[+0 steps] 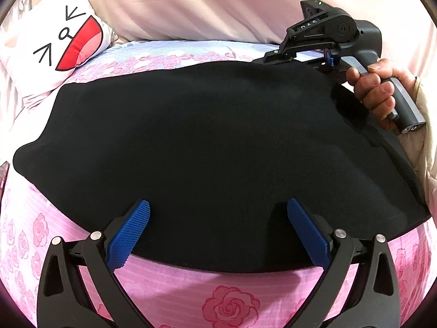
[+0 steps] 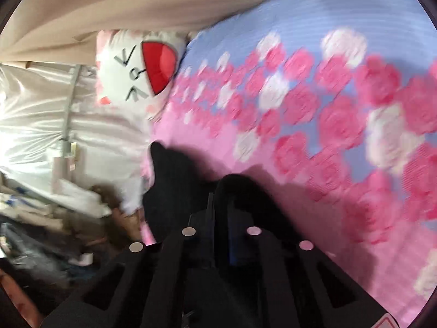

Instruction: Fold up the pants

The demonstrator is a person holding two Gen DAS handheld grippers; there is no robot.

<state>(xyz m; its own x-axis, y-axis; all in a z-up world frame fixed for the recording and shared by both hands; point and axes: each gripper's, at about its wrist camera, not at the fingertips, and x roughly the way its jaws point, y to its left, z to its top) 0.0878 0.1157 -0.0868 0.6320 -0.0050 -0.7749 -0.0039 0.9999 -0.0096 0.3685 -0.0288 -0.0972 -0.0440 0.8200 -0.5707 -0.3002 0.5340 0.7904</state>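
Black pants (image 1: 207, 142) spread flat on rose-print bedsheet (image 1: 174, 281). Left gripper (image 1: 218, 210) released, blue pads apart above near hem. Right gripper (image 2: 218, 191) clenched on far pants edge; cartoon-face pillow (image 1: 62, 43) at back left.

Left gripper (image 1: 218, 213) gapes wide, tilted down — right gripper (image 2: 218, 191) clamped, hand (image 1: 379, 93) gripping.

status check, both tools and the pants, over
Left tool open, hovering over near edge of black pants. Right tool shut on pants fabric at far corner. Nothing in the way on bedsheet.
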